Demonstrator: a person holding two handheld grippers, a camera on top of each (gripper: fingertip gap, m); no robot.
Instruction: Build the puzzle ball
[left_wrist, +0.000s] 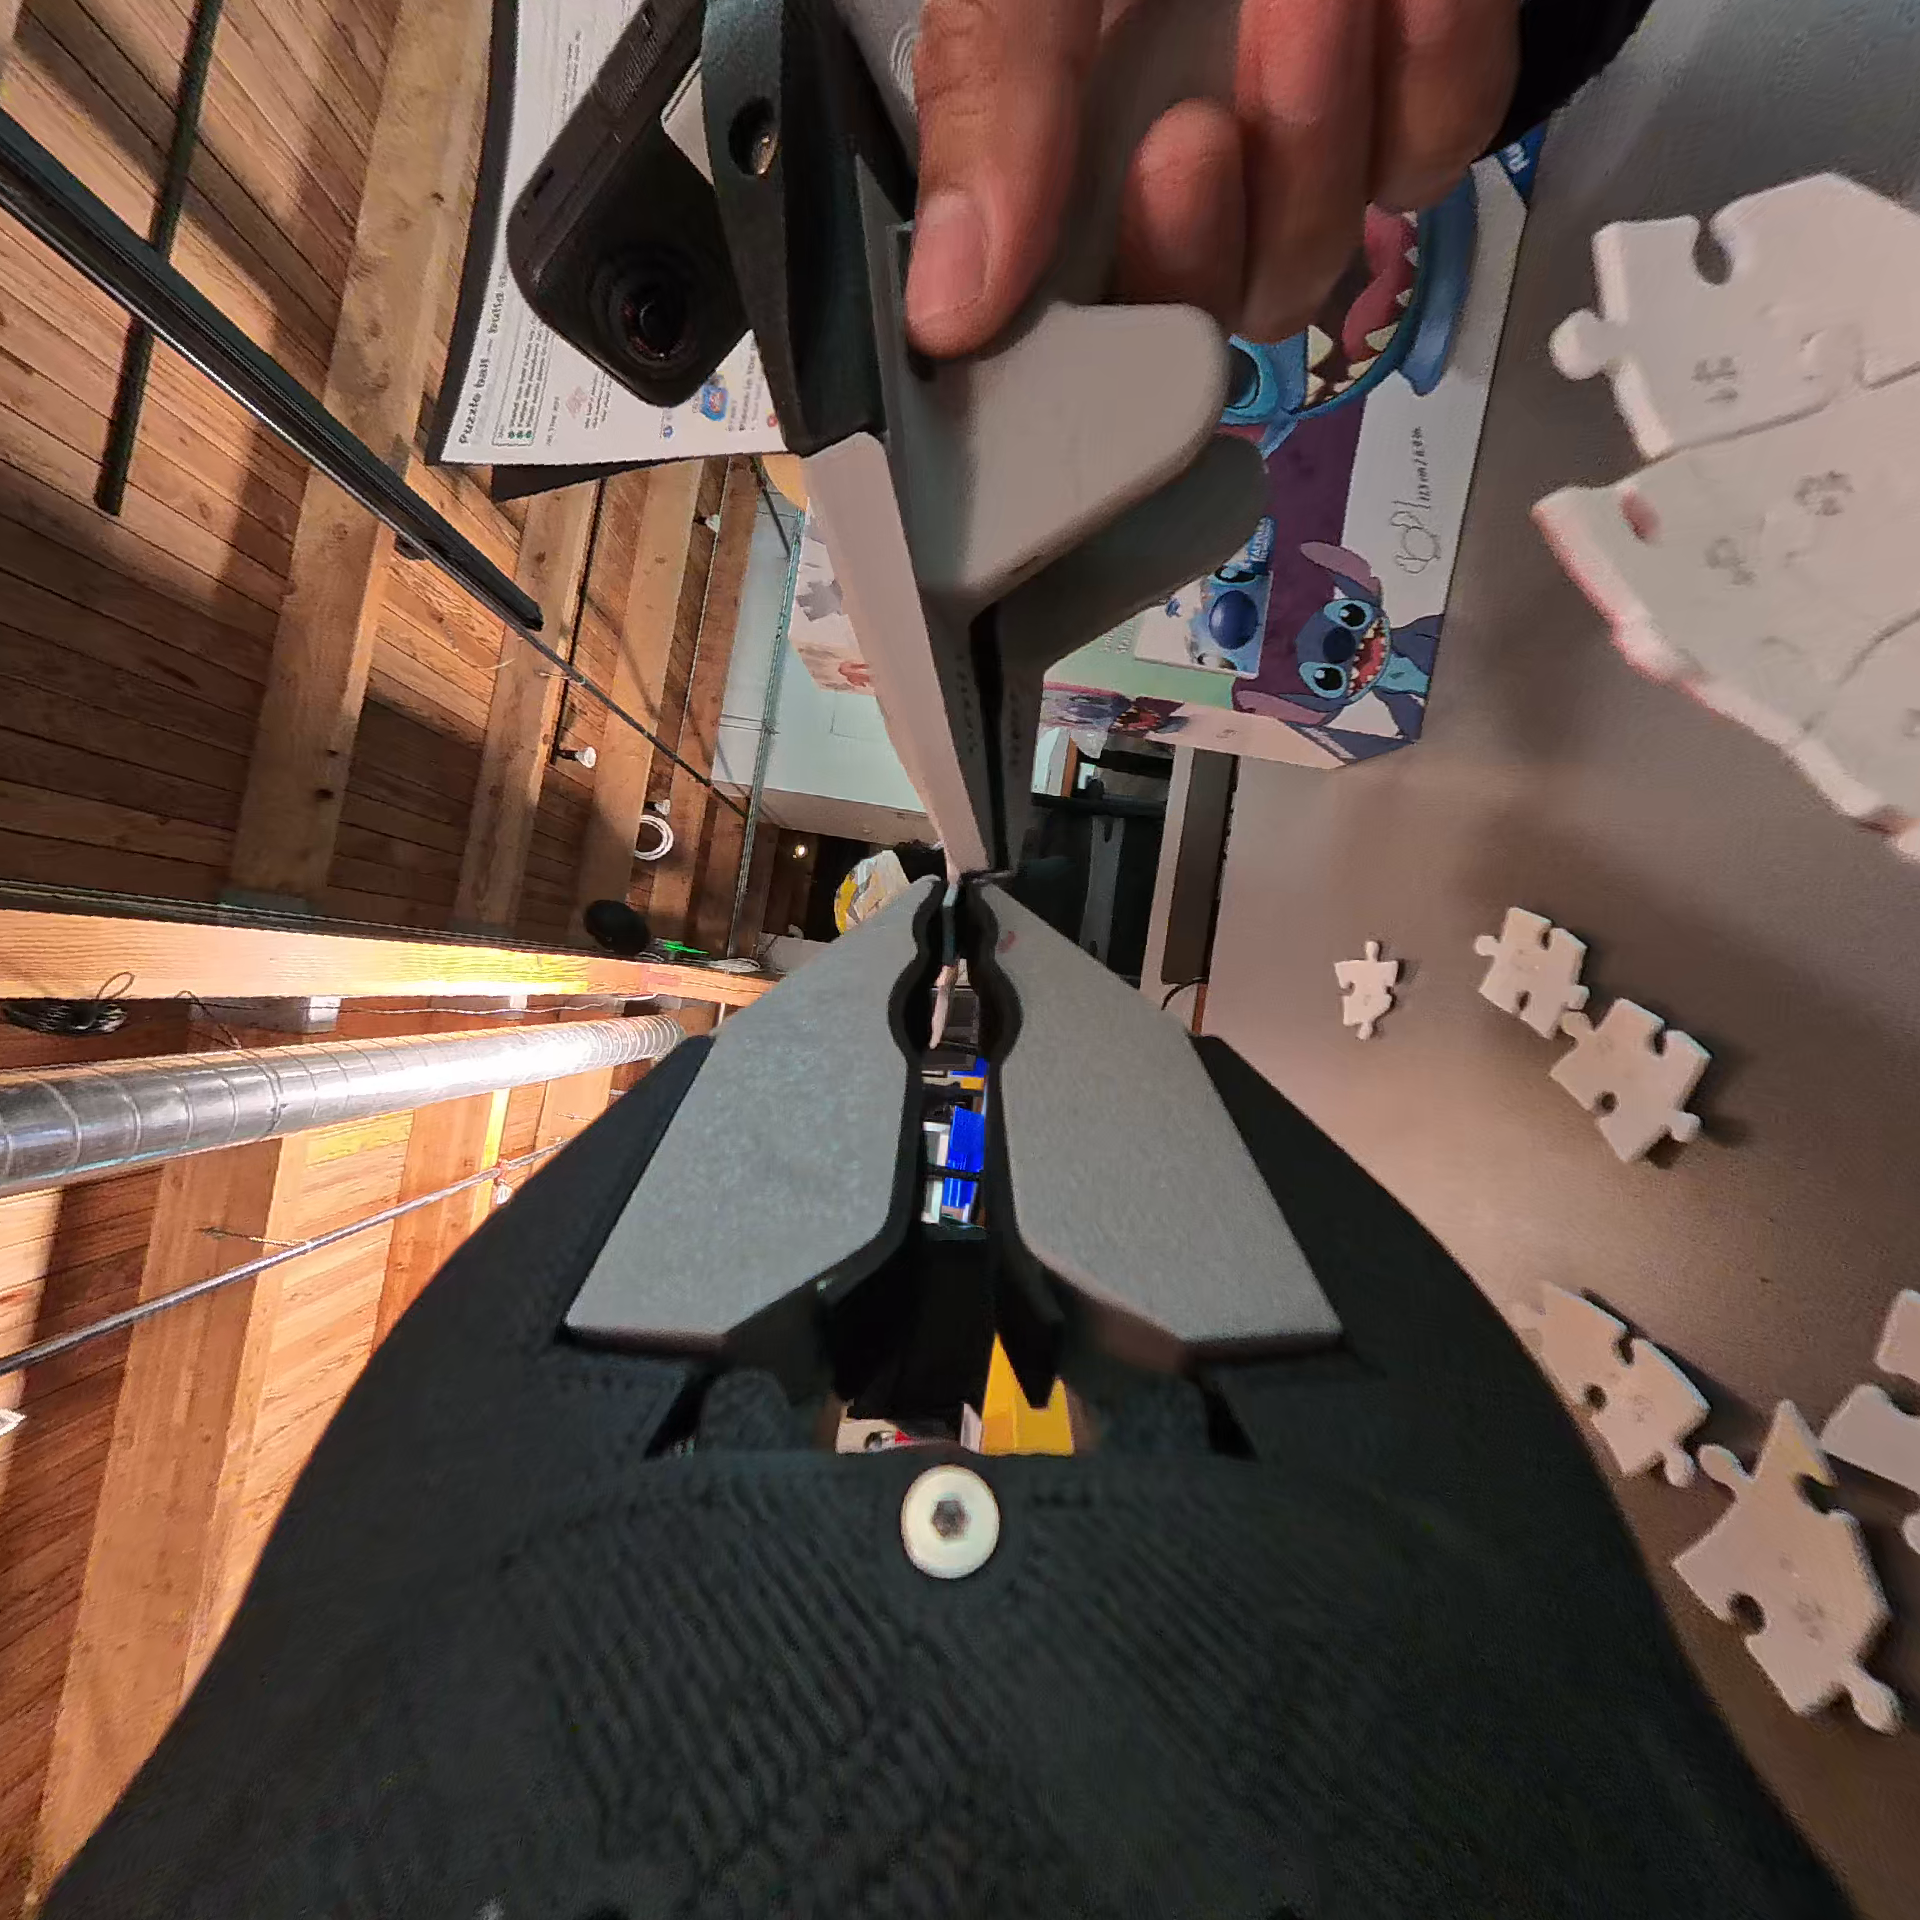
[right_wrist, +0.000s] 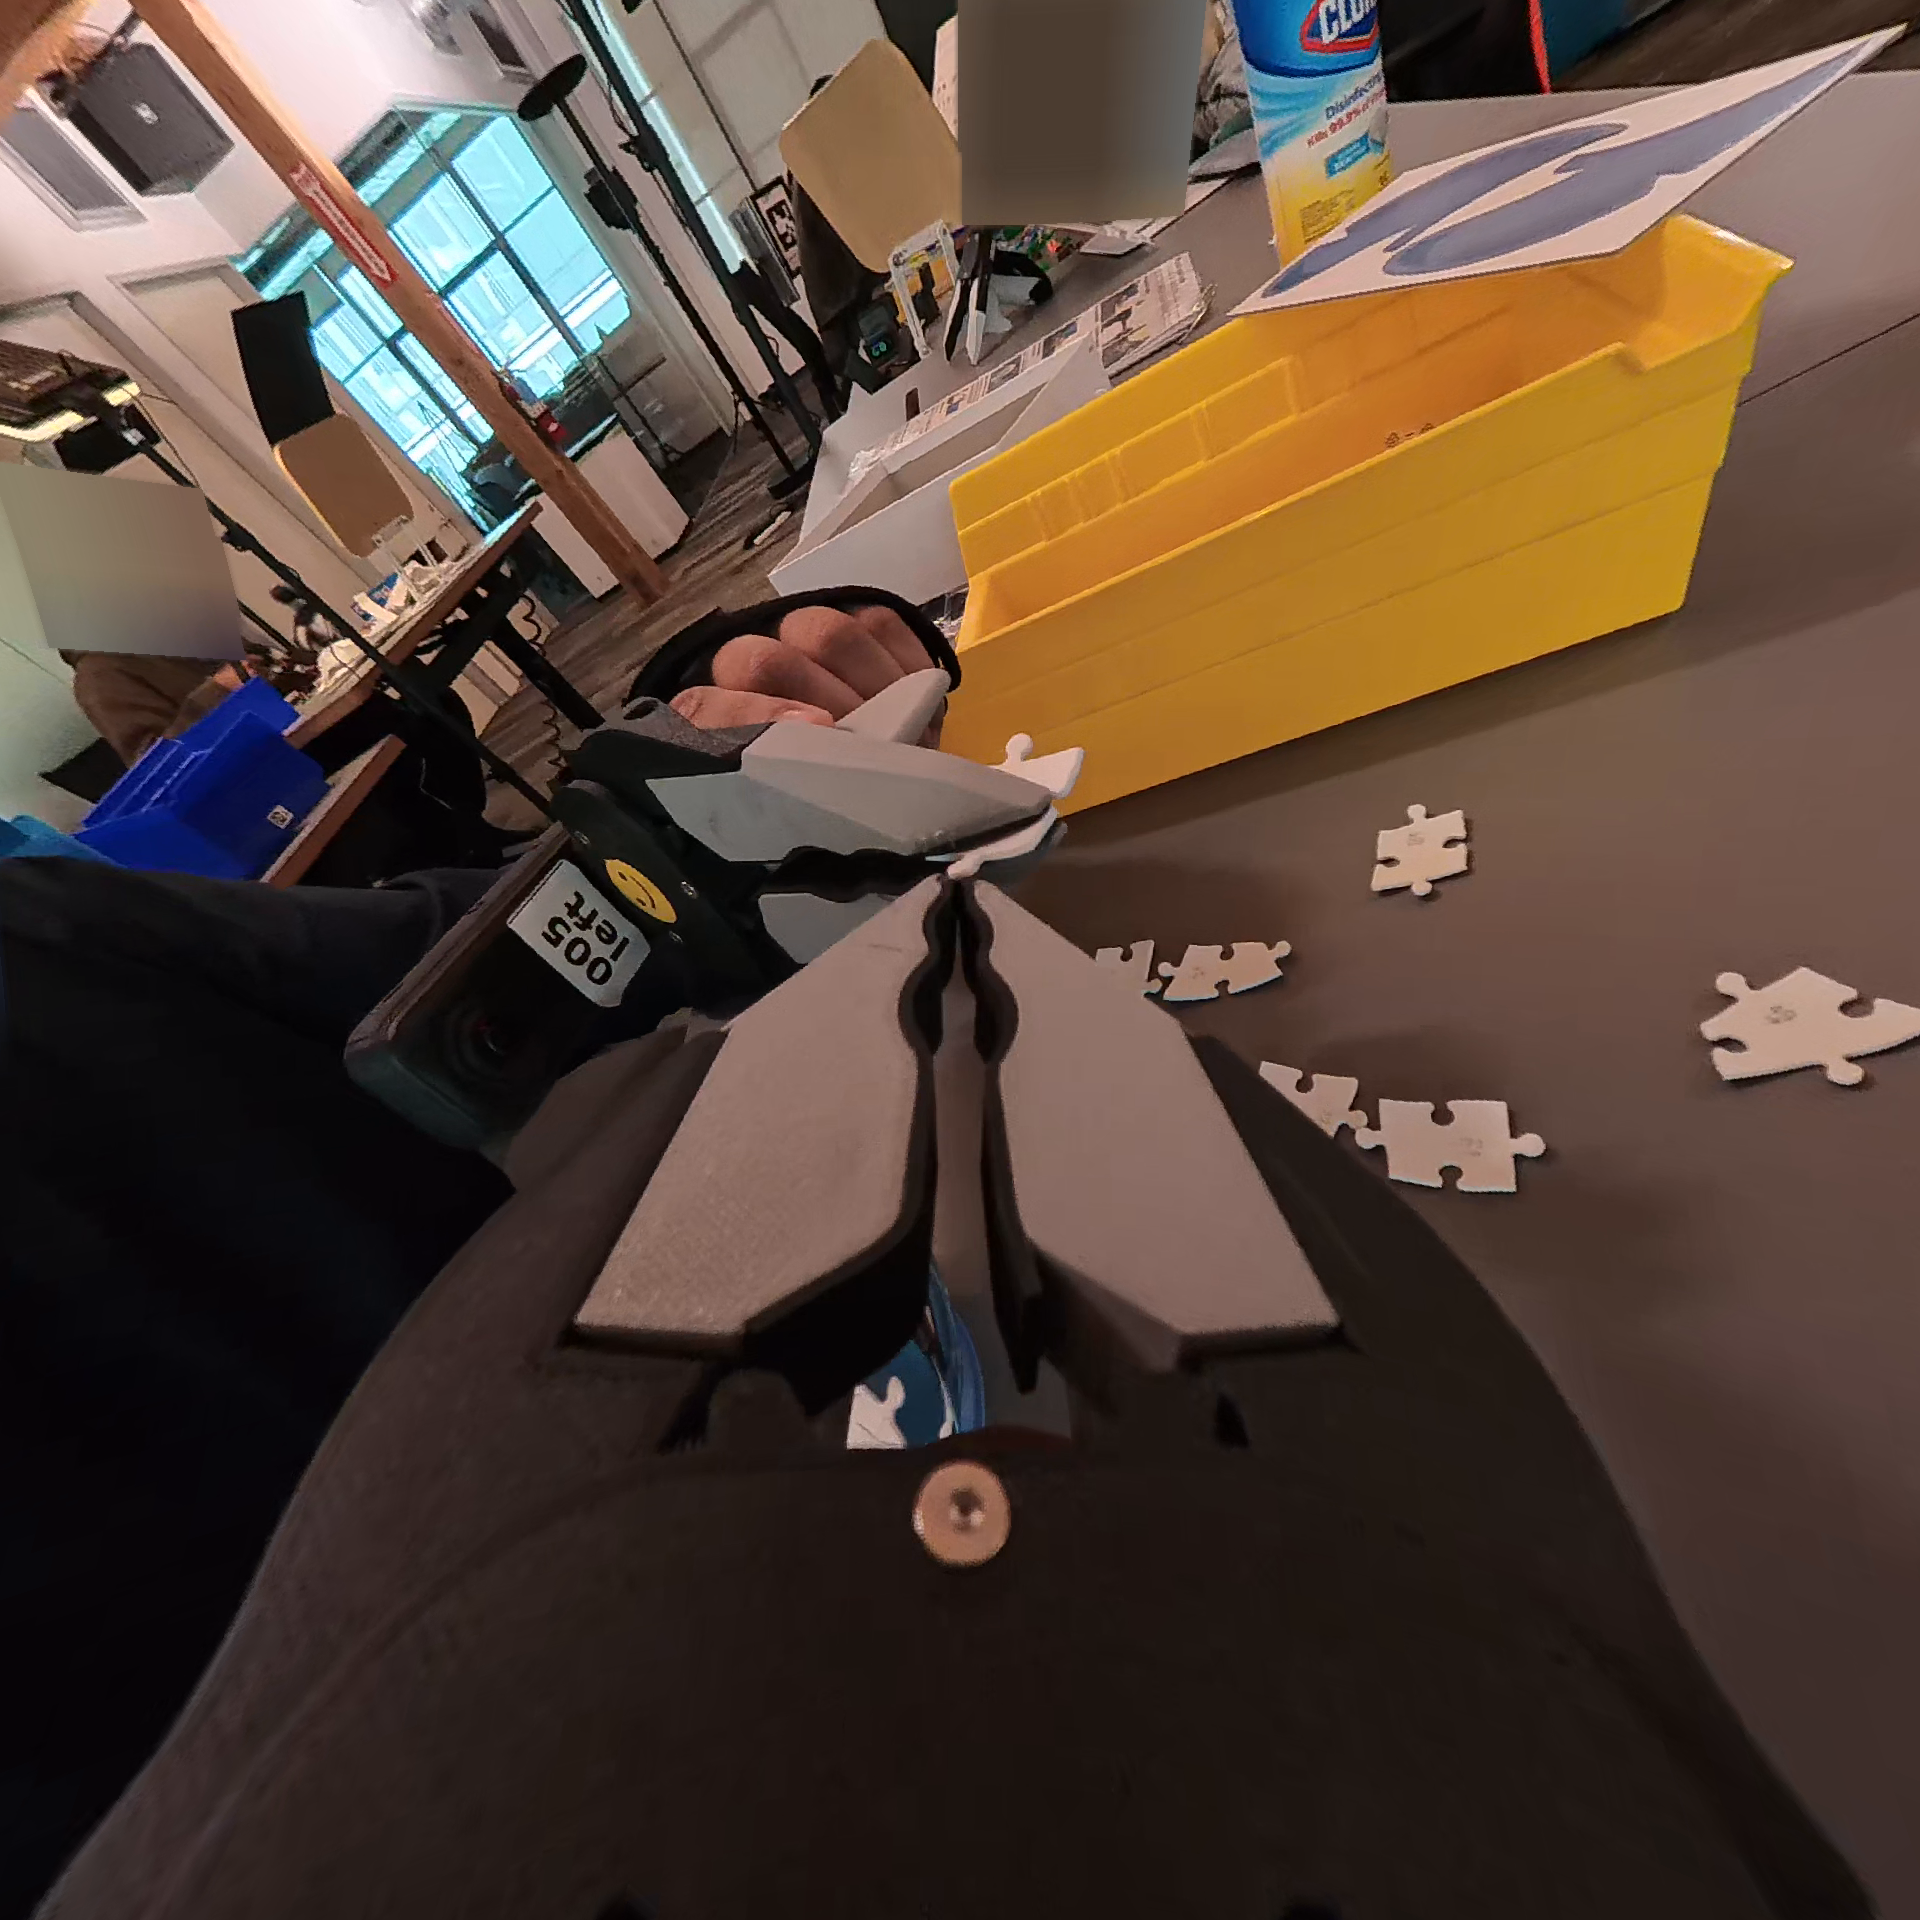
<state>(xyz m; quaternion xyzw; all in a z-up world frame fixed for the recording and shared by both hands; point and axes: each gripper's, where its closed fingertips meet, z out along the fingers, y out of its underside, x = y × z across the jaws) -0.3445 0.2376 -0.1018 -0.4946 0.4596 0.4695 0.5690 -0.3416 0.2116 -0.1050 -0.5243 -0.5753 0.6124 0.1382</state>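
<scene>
My left gripper (left_wrist: 961, 891) is shut on a thin white puzzle piece (left_wrist: 943, 987), seen edge-on between its pads. In the right wrist view the left gripper (right_wrist: 1049, 816) comes in from the left, with the white piece (right_wrist: 1044, 771) sticking out past its fingertips above the grey table (right_wrist: 1662, 779). My right gripper (right_wrist: 961, 891) is shut, its tips pinching the near tab of that same piece. In the left wrist view the right gripper (left_wrist: 977, 868) comes down from above, tip to tip with the left one. A hand holds each gripper.
Loose white puzzle pieces (right_wrist: 1455, 1143) lie on the table to the right; they also show in the left wrist view (left_wrist: 1631, 1075). A joined curved section (left_wrist: 1787, 540) and the puzzle box (left_wrist: 1351, 623) lie nearby. A yellow bin (right_wrist: 1351, 540) stands behind, with a printed sheet (right_wrist: 1558, 177) on it. The tips of both grippers are at nearly the same place.
</scene>
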